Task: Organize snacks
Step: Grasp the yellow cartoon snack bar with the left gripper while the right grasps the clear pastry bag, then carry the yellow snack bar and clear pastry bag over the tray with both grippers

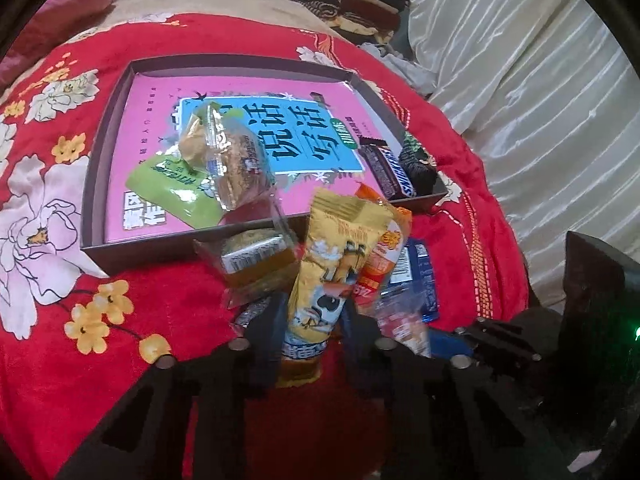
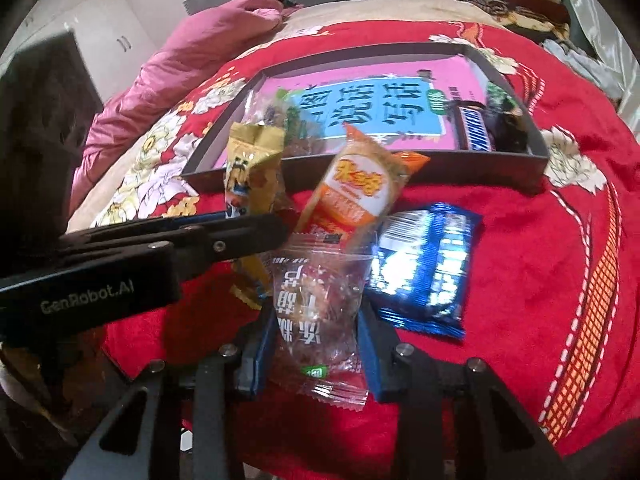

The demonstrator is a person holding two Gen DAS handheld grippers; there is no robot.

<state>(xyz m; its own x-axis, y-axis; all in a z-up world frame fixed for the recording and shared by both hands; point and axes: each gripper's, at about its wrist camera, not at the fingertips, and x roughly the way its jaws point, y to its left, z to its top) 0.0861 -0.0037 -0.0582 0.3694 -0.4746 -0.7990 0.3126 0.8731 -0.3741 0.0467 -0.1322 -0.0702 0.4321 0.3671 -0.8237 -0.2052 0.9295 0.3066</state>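
upright, the yellow snack packet (image 1: 320, 264) leans toward the tray (image 1: 120, 120).

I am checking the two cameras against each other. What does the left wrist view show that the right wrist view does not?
Only the left wrist view: the green packet lying in the tray and a clear-wrapped cake on the blanket in front of the tray.

Only the right wrist view: the right hand-held gripper shut on the clear candy packet, and white cabinet doors at the back.

Both: the tray with the pink book and the Snickers bar, the yellow snack pack clamped in the left hand-held gripper, the orange packet and the blue packet.
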